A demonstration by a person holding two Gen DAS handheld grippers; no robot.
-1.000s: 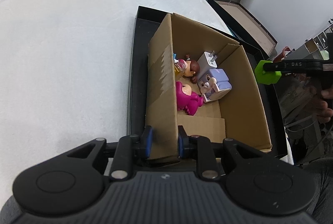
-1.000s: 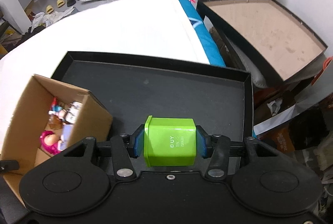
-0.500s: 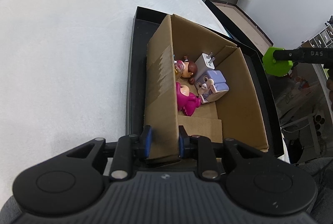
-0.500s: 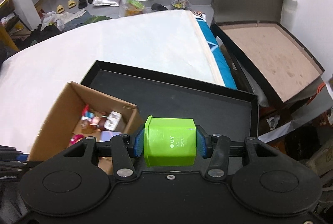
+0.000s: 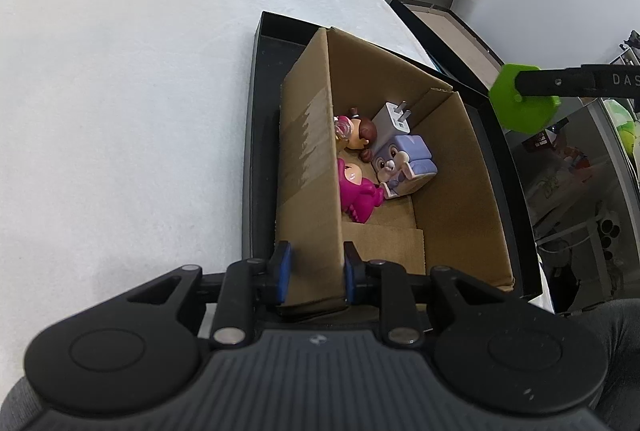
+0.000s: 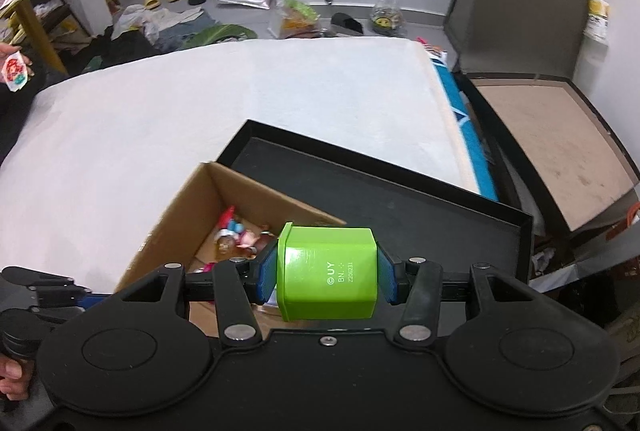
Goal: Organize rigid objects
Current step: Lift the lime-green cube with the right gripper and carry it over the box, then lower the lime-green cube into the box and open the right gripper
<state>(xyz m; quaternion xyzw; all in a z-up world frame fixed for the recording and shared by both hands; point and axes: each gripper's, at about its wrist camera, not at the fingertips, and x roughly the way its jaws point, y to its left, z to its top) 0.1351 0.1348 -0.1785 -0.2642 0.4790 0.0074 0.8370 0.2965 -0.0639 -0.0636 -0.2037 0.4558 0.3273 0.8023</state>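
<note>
In the left wrist view, the left gripper [image 5: 314, 273] is seen pressed together on the near left wall of the cardboard box [image 5: 308, 167], one blue pad outside the wall and one inside. The box stands in a black tray [image 5: 256, 135] on a white padded surface [image 5: 120, 111]. Inside the box, against the left wall, a pink figurine [image 5: 356, 191] is seen, and at its 12 o'clock a brown-haired figurine [image 5: 360, 135]. A lavender rabbit toy [image 5: 404, 159] lies beside them toward 3 o'clock, with a white plug adapter [image 5: 394, 121] propped behind it. At 2 o'clock from the box, the green block [image 5: 522, 99] is seen held up beyond the tray's right rim in the right gripper's black fingers [image 5: 560, 83].

In the right wrist view, the right gripper [image 6: 326, 275] is shown pinching the green block [image 6: 328, 273] between its blue pads, printed side facing the camera. The block is held above the tray [image 6: 400, 199], over the box's right wall. The box [image 6: 172, 223] lies at 9 to 10 o'clock from the block, its figurines partly visible. At the lower left edge, part of the left gripper [image 6: 60, 291] and a hand [image 6: 12, 371] are visible. A second open dark tray [image 6: 560, 135] lies at 2 o'clock, off the white surface [image 6: 200, 111].
</note>
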